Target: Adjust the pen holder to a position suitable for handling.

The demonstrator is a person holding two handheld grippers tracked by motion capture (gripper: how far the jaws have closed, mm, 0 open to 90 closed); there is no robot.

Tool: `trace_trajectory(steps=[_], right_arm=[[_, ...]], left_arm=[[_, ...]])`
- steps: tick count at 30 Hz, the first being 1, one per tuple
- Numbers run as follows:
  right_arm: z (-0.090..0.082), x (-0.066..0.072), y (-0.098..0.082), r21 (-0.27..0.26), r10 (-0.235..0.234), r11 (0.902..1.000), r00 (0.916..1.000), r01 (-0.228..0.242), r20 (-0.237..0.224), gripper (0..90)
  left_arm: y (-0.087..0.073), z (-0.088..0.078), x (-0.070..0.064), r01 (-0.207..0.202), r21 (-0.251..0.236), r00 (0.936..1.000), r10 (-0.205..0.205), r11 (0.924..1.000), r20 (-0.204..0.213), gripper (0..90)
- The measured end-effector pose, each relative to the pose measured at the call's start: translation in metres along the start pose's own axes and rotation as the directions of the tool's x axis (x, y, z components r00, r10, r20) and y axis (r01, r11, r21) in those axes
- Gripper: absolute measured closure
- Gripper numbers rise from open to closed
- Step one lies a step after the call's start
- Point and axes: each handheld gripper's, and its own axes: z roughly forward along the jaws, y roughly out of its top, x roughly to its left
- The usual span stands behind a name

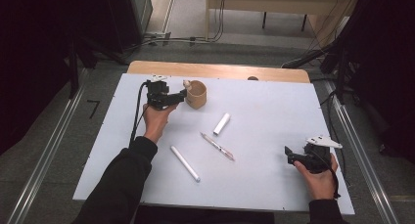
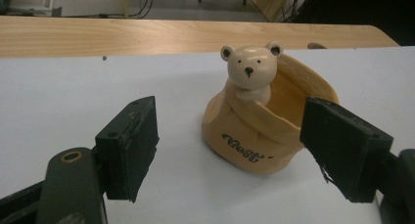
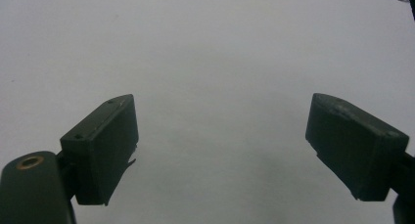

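High view: we see the white tabletop (image 1: 274,101) with a tan bear cup (image 1: 195,94) standing near its far edge, left of centre. Our left gripper (image 1: 182,97) sits just beside the cup on its left, pointing at it. In the left gripper view the fingers (image 2: 128,145) stand apart, and the bear cup (image 2: 259,131) stands upright on the tabletop beyond them, nearer the right finger; no pad presses on it. A small bear head peeks over the cup's rim.

Our right gripper (image 1: 288,155) rests near the right part of the near edge, well apart from the cup. In the right gripper view its fingers (image 3: 100,145) are spread wide over bare tabletop.

Between the two hands lie a white stick (image 1: 185,163), a pen (image 1: 217,146) and a short white tube (image 1: 221,123), all apart from one another.
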Motion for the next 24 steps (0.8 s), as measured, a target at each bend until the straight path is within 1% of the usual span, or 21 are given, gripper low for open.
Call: trace_trajectory(steps=[3,6,8,10,13,14,16,17,22,24], right_arm=[[0.0,-0.001,0.0,-0.002,0.005,1.0,1.0,-0.005,0.0,11.0],[0.0,-0.001,0.0,-0.002,0.004,1.0,1.0,-0.004,0.0,11.0],[0.0,-0.001,0.0,-0.003,0.004,1.0,1.0,-0.004,-0.002,11.0],[0.0,-0.001,0.0,-0.004,0.007,1.0,1.0,-0.007,-0.004,11.0],[0.0,-0.002,-0.001,-0.003,0.007,1.0,1.0,-0.007,-0.003,11.0],[0.0,-0.002,-0.001,-0.003,0.007,1.0,1.0,-0.007,-0.003,11.0],[0.0,-0.002,-0.001,-0.002,0.008,1.0,1.0,-0.008,-0.003,11.0],[0.0,-0.003,-0.001,-0.003,0.007,1.0,1.0,-0.007,-0.003,11.0],[0.0,-0.003,-0.001,-0.001,0.008,1.0,1.0,-0.008,-0.001,11.0],[0.0,-0.003,-0.001,-0.001,0.009,1.0,1.0,-0.009,0.0,11.0]], left_arm=[[0.003,0.006,-0.002,0.002,0.007,1.0,-0.002,1.0,0.006,23.9],[0.006,0.012,-0.004,-0.007,0.02,1.0,0.007,0.9998,0.006,25.0],[0.008,0.016,-0.005,-0.008,0.017,0.9999,0.008,0.9998,0.015,25.8],[0.01,0.019,-0.006,-0.018,0.012,0.9997,0.018,0.9998,0.015,26.1],[0.013,0.025,-0.008,-0.025,0.018,0.9996,0.024,0.9995,0.011,28.0],[0.013,0.027,-0.007,-0.022,0.017,0.9997,0.022,0.9996,0.01,28.0],[0.013,0.031,-0.006,-0.006,0.012,0.9999,0.006,0.9999,0.016,31.1],[0.013,0.034,-0.005,-0.002,0.017,0.9998,0.002,0.9999,0.021,32.3],[0.013,0.044,-0.003,0.004,0.028,0.9997,-0.005,0.9996,0.025,35.9],[0.013,0.047,-0.004,0.002,0.026,0.9996,-0.003,0.9997,0.028,38.9]])
